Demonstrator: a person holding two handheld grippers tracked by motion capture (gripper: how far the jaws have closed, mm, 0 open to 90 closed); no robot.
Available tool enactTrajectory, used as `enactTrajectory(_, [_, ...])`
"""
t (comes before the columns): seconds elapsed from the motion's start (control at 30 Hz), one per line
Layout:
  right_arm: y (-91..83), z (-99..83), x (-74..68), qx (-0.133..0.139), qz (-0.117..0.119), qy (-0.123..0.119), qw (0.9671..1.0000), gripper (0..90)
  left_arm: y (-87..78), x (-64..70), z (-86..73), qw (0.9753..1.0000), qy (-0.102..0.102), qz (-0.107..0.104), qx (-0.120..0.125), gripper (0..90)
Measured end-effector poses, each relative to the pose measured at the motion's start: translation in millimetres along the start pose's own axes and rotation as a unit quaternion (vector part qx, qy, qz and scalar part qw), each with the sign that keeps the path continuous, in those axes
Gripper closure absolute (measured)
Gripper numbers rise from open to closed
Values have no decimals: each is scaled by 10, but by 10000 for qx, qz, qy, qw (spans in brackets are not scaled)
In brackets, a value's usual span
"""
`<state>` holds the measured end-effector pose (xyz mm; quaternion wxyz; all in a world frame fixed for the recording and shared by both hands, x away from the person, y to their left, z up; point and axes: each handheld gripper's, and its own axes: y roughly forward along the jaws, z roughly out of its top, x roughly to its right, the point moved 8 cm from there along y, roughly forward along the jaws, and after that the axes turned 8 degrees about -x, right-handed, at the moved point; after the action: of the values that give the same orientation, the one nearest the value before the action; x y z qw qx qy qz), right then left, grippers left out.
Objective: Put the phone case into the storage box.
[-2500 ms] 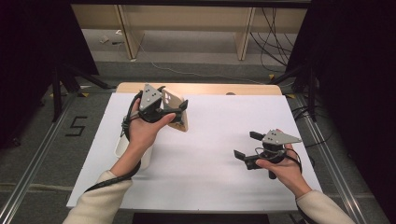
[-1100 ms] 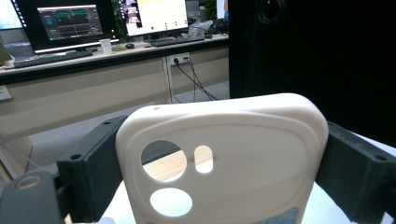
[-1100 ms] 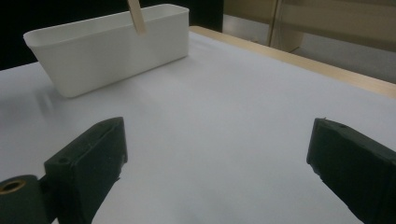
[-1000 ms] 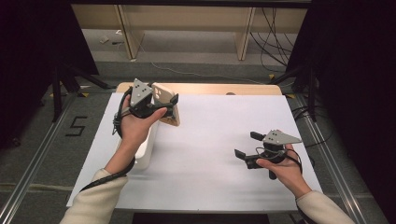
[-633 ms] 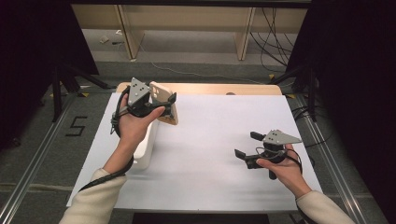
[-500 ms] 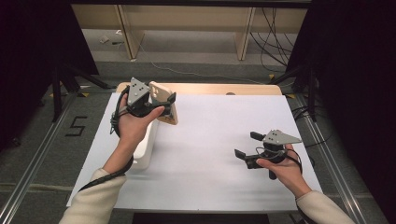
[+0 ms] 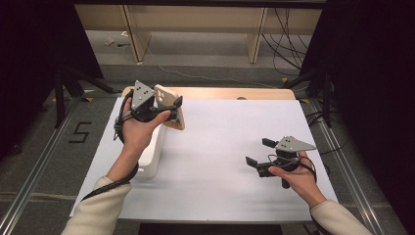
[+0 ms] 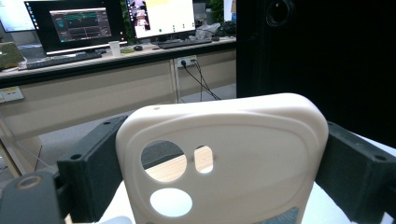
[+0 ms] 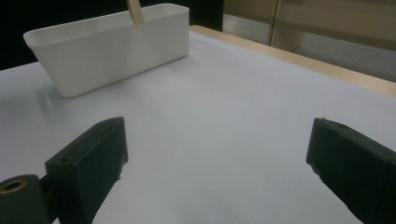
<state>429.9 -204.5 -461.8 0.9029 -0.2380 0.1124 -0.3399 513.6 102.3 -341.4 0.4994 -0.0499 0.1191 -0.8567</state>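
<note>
Two claws, one phone case and one white bin are in view. Nearest the person, the right claw [image 7: 256, 163] rests low on the surface [image 7: 225, 142] with its jaws apart and nothing between them, well to the right of the white bin [image 7: 150, 155]. Beyond the bin's far end, the left claw [image 7: 172, 105] is clamped on the beige phone case [image 7: 171, 113], held upright above the surface. The surface is white-covered with a wooden far edge; grey floor and cables lie beyond. The left gripper view shows three cut-outs in the case [image 8: 224, 158] and monitors [image 8: 77, 23] on a far desk; the right gripper view shows the bin's side wall [image 9: 112, 49].
</note>
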Motion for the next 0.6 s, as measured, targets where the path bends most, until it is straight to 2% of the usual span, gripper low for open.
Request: enactTrajectory(0.6, [2, -2, 4, 1, -3, 15, 10000, 65, -16, -70, 7, 10000, -45, 56, 16, 103])
